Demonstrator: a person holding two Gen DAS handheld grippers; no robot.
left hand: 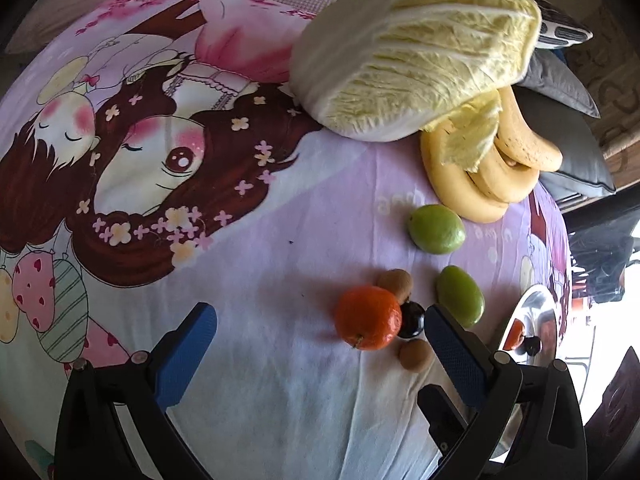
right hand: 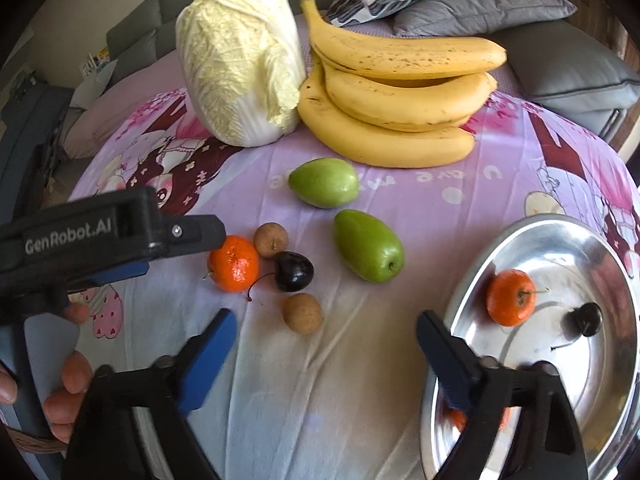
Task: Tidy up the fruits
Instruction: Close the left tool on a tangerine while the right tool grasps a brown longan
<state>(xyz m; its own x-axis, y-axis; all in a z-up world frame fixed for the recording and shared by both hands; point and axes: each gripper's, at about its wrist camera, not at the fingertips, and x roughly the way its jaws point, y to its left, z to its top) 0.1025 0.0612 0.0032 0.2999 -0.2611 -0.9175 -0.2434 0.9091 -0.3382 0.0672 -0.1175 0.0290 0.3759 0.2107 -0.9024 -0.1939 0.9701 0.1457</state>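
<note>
On the pink cartoon-print cloth lie a mandarin [left hand: 368, 318] [right hand: 234, 264], a dark cherry [left hand: 412, 320] [right hand: 294, 270], two brown longans [right hand: 271, 240] [right hand: 303, 314] and two green fruits [right hand: 324, 182] [right hand: 368, 246]. A steel plate [right hand: 480, 248] [left hand: 532, 304] at the right holds another mandarin [right hand: 511, 297] and a cherry [right hand: 586, 319]. My left gripper [left hand: 318, 310] is open, and the mandarin sits near its right finger without touching either pad. My right gripper [right hand: 326, 316] is open over bare cloth in front of the near longan, its right finger beside the plate's rim.
A napa cabbage [right hand: 240, 64] and a bunch of bananas [right hand: 396, 96] lie at the far side. Grey and patterned cushions [right hand: 560, 60] sit behind them. The left gripper's black body [right hand: 100, 232] and a person's fingers [right hand: 74, 376] fill the left of the right wrist view.
</note>
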